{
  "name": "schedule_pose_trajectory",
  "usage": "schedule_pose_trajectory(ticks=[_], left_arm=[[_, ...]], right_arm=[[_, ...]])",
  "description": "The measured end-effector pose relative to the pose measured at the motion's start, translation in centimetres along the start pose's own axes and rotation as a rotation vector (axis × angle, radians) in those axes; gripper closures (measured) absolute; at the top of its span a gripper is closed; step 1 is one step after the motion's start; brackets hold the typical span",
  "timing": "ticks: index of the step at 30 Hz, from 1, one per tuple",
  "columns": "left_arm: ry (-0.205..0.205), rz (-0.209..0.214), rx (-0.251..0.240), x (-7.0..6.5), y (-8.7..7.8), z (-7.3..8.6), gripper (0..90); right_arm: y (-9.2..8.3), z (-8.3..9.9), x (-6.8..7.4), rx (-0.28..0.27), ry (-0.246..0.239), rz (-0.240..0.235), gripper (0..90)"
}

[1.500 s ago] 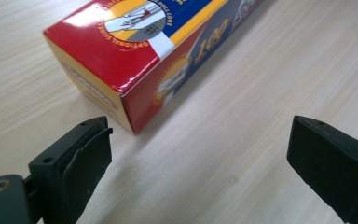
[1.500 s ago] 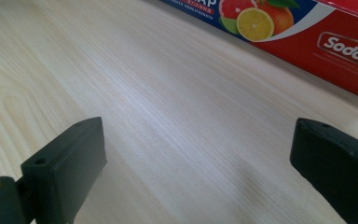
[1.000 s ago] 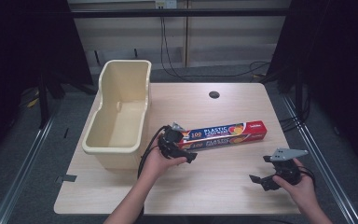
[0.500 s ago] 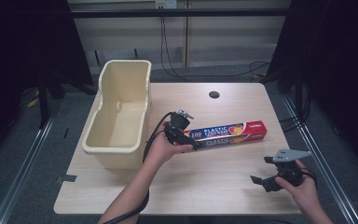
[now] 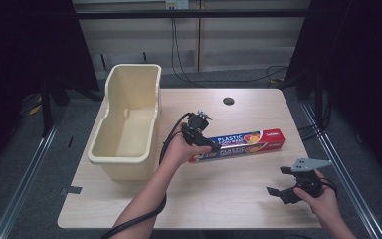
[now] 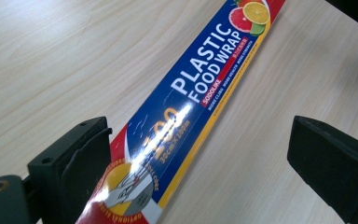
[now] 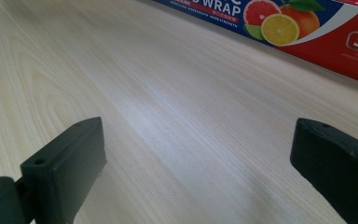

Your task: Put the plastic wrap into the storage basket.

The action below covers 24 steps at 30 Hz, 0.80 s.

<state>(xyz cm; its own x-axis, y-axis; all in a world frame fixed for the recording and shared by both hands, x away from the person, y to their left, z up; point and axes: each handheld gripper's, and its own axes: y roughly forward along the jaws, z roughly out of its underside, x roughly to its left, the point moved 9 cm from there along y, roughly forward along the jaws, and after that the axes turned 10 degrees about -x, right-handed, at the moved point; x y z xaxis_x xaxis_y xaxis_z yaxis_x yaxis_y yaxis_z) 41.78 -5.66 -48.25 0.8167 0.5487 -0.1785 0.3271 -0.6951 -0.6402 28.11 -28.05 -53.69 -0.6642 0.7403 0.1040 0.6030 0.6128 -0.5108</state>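
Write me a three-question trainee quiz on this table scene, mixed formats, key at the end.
1. True or false: the left gripper is shut on the wrap box.
2. Multiple choice: where does the cream tub stand? A) at the table's left side B) at its right edge C) on the box
3. Fill in: the right gripper hangs open near the table's front ____ corner, clear of the box.

Key
1. False: in the left gripper view its jaws stand wide, one on each side of the box, not closed on it.
2. A
3. right
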Motion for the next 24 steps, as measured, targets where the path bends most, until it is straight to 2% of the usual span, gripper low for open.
schedule_pose_trajectory(ticks=[11, 17, 19, 22, 24], left_arm=[[0.016, 0.021, 0.0, -0.6, 1.8, -1.5, 6.0], [0.02, 0.026, 0.005, -0.9, 2.7, -1.7, 6.0], [0.036, 0.03, 0.005, -1.0, 3.1, -1.8, 6.0], [0.052, 0.053, 0.005, -1.2, 3.9, -1.7, 6.0], [0.039, 0.066, 0.004, -1.3, 4.4, -1.7, 5.6]], right_arm=[[-0.2, -0.2, 0.0, -0.013, 0.009, 0.001, 3.2], [0.1, -0.7, 0.1, -0.024, -0.004, -0.014, 3.3], [0.2, -0.9, 0.1, -0.024, -0.006, -0.017, 3.3], [0.4, -0.9, 0.3, -0.021, -0.009, -0.025, 3.3], [0.4, -0.9, 0.4, -0.017, -0.01, -0.026, 3.3]])
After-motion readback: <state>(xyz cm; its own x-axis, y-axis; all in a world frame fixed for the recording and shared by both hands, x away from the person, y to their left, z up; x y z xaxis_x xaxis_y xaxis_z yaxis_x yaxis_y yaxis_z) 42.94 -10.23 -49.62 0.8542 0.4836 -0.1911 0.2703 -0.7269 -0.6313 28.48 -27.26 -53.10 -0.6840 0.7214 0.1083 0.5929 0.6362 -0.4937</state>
